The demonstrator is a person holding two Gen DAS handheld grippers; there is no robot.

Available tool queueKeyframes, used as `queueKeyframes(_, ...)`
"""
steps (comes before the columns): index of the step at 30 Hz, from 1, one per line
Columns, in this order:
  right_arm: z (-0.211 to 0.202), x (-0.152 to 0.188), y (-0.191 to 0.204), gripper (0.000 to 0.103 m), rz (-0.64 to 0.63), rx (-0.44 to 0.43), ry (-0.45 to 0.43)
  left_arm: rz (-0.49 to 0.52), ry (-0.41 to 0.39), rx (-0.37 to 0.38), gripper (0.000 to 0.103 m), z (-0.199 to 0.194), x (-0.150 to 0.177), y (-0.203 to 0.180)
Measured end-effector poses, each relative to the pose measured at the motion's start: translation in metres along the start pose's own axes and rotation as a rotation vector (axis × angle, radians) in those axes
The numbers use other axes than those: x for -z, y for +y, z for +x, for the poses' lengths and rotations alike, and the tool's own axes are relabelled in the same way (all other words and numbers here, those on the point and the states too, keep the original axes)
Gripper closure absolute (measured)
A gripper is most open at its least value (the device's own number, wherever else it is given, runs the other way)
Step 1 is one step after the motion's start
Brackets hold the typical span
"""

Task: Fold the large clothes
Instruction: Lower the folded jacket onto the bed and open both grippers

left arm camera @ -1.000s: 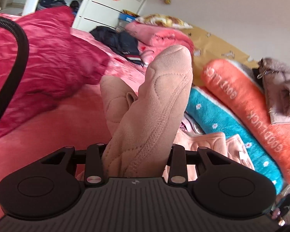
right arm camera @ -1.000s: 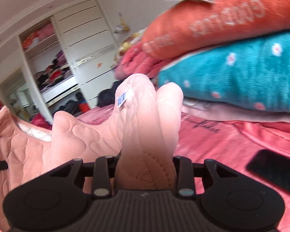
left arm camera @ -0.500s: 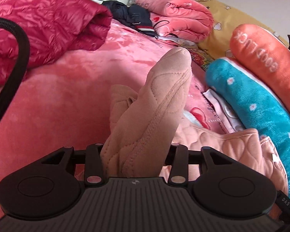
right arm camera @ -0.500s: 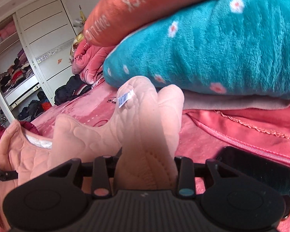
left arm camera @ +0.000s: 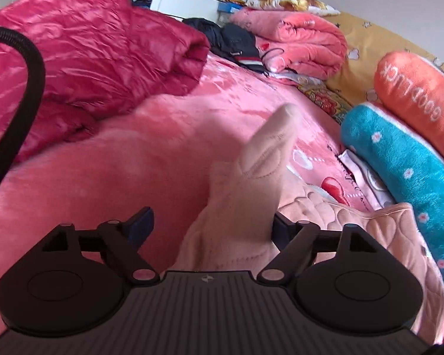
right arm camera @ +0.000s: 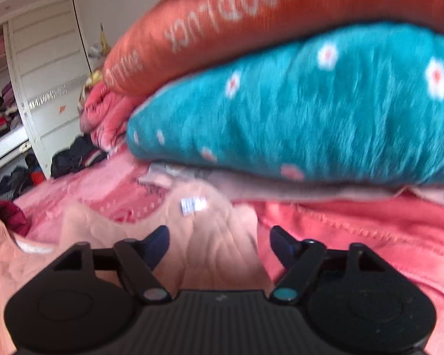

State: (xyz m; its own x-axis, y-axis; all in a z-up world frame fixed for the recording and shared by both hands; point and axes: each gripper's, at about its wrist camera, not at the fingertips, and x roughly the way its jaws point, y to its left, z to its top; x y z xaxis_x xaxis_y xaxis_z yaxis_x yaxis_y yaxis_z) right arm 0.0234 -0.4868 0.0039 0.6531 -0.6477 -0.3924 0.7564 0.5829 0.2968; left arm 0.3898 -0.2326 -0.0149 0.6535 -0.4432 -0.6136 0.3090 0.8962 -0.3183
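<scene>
A peach quilted garment [left arm camera: 251,195] lies on the pink bed cover [left arm camera: 103,177]. In the left wrist view one fold of it still stands up, blurred, between the fingers of my left gripper [left arm camera: 211,224]. Those jaws are opening wide; the fold leans by the right finger and is not pinched. In the right wrist view the garment [right arm camera: 210,248] has sunk flat, its white label [right arm camera: 192,205] facing up. My right gripper [right arm camera: 220,242] is opening too, with the cloth loose between its blue pads [right arm camera: 158,244].
A crimson down jacket [left arm camera: 88,59] is heaped at the left. A teal flowered pillow [right arm camera: 310,112] and an orange pillow [right arm camera: 236,20] are stacked close on the right. A folded pink blanket [left arm camera: 305,44], dark clothes [left arm camera: 233,41] and a white wardrobe [right arm camera: 47,68] are farther back.
Both grippers went from shut on bunched folds of the garment to wide open. The right fold has dropped flat; the left one is toppling. The left view has sunk towards the bed.
</scene>
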Motion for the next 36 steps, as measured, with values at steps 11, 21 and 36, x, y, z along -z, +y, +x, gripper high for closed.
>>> queueKeyframes(11,-0.004,0.013,0.060,0.018,-0.027,-0.428,0.072,0.155,-0.204,0.060,0.002,-0.055,0.018,-0.032)
queueKeyframes(21,0.045,0.018,0.095,0.031,-0.074,-0.545,0.182,0.215,-0.143,0.132,0.003,-0.003,0.007,-0.051)
queueKeyframes(36,0.118,0.039,0.080,0.038,-0.034,-0.503,0.242,-0.064,-0.030,-0.009,0.000,0.077,0.013,0.016)
